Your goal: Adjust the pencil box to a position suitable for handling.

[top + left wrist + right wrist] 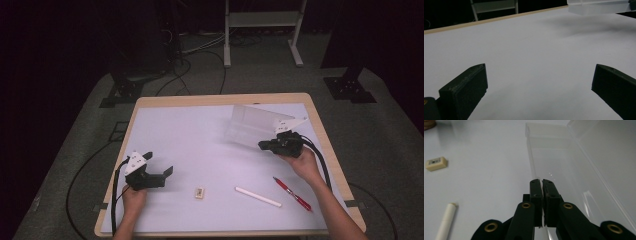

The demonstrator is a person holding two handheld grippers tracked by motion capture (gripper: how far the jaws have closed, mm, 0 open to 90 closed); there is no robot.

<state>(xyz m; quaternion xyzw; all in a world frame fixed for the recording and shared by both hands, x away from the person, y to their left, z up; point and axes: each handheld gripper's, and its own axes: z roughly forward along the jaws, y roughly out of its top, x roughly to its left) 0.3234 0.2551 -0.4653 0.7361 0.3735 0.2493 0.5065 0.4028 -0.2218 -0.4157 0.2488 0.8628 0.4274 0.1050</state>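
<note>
Over on the right, the right gripper (265, 145) has its jaws pinched tight on the thin wall of a clear plastic box (250, 125), and the box hangs tilted above the white mat (190, 135), its far end blurred. In the right gripper view the two black jaws meet on the box (564, 162) edge, with the open lid (609, 152) leaning away to the right of them. The left gripper (160, 165) sits low near the mat's left edge, jaws spread wide with nothing between them; in the left gripper view they frame bare mat, and the box (599, 6) shows at the top right with its shadow below it. Near the front of the mat lie a small eraser (199, 192), a white stick (258, 197) and a red pen (292, 193), all apart from each other and well apart from the box. The pen lies just below the right hand (302, 162).
</note>
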